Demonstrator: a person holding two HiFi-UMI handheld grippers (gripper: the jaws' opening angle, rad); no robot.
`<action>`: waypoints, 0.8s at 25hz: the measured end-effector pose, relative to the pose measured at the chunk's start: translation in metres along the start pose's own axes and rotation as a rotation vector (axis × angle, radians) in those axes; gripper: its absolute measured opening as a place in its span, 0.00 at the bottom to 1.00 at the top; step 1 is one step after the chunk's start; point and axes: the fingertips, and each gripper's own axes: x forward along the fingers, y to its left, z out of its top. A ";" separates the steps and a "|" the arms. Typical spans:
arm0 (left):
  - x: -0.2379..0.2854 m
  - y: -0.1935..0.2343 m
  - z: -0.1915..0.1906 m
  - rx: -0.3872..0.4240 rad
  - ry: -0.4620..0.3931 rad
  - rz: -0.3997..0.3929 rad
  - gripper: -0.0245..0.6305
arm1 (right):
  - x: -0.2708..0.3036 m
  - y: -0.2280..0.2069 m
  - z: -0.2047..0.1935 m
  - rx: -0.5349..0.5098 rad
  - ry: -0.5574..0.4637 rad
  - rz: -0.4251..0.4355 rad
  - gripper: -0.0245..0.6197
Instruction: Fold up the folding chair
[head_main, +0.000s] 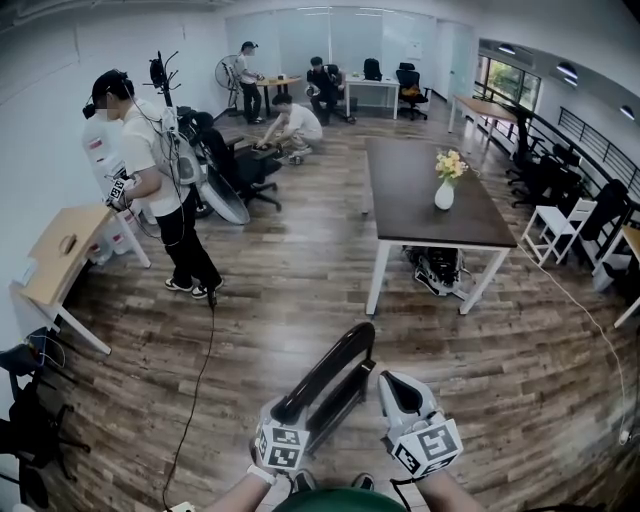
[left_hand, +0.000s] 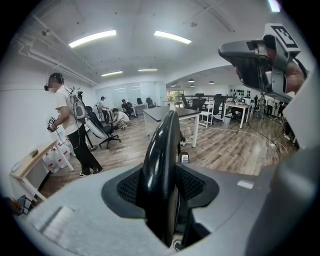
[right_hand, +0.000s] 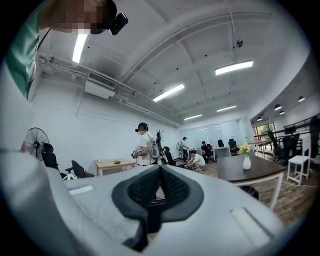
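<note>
Here, counted item by item:

- One folding chair (head_main: 330, 375) sits at 6 o'clock in the head view, black and glossy. It rises from the wood floor (head_main: 300, 290) and slants toward 1 o'clock, with a narrower dark bar just beside its broad curved panel.
- There are two tools, one in each hand, both low in the head view.
- The left tool (head_main: 287, 420), at 7 o'clock, is clenched on the folding chair. In the left gripper view the curved black edge stands upright between the two ribbed pads, which press on it from both sides.
- The right tool (head_main: 398, 388), at 5 o'clock, is closed with its pads together and nothing between them. It is just beside the folding chair and apart from it.
- One dark tabletop (head_main: 400, 210) lies at 1 o'clock and carries one white vase (head_main: 445, 195) of yellow flowers.
- Four other people are in the room. One stands (head_main: 150, 170) at 10 o'clock, beside a light wooden desk (head_main: 55, 255), and three are gathered near 12 o'clock, well apart from the folding chair.
</note>
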 end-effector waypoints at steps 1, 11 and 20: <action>0.000 0.000 0.000 0.000 0.000 0.000 0.33 | 0.000 -0.001 0.001 0.002 0.000 -0.002 0.04; -0.003 -0.003 0.001 0.004 -0.002 0.004 0.33 | -0.006 -0.004 0.003 0.003 -0.004 -0.014 0.04; -0.002 -0.005 0.005 0.003 -0.002 0.004 0.33 | -0.006 -0.009 0.006 0.017 -0.006 -0.015 0.04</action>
